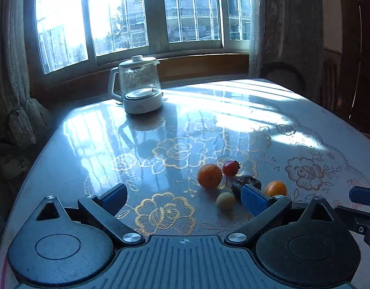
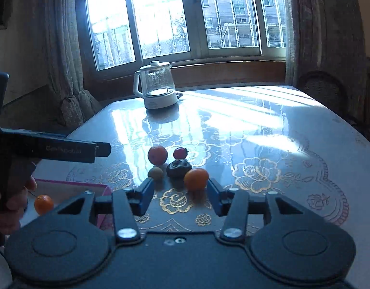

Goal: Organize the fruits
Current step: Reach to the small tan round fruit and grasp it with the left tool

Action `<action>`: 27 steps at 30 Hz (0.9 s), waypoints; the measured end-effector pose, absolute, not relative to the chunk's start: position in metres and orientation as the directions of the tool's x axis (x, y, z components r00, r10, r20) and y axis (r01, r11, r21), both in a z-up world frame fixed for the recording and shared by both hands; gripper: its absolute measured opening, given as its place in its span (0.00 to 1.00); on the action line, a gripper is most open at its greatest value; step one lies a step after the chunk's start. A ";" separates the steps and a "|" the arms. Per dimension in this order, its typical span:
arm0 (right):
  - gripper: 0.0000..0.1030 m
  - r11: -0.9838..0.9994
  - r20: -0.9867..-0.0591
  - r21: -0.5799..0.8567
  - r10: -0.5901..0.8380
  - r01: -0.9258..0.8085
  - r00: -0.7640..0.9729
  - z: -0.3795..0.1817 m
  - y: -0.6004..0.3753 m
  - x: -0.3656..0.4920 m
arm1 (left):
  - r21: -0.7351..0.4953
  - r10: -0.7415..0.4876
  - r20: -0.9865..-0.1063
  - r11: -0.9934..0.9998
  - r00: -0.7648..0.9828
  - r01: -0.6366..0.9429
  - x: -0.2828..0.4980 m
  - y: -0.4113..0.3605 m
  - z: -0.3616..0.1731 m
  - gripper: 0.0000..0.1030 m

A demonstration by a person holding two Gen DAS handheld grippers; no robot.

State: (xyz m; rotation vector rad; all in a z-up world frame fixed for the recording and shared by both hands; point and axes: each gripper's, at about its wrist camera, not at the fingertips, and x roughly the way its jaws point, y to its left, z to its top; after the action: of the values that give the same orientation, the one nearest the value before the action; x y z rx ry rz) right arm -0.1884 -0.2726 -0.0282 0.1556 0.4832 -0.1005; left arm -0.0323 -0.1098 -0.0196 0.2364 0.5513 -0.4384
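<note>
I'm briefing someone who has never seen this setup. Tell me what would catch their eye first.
The bright window behind the table dominates, its glare streaking the glossy flowered tabletop. A glass kettle stands alone at the table's far edge. Nearer, a small cluster of fruit sits just ahead of the open right gripper: two orange fruits, a red tomato, a dark fruit and a pale round one.
</note>
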 end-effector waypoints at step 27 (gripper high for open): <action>0.59 0.959 -0.486 0.209 -0.068 0.192 0.871 -0.050 -0.339 -0.205 | 0.056 -0.278 -0.707 0.895 0.651 0.443 0.005 -0.171 -0.081 0.49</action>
State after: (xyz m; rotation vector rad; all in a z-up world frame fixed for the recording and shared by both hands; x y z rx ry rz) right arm -0.2046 -0.3389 -0.0501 0.2557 0.4961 -0.1373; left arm 0.0049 -0.1711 -0.0814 0.2326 0.7594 -0.4134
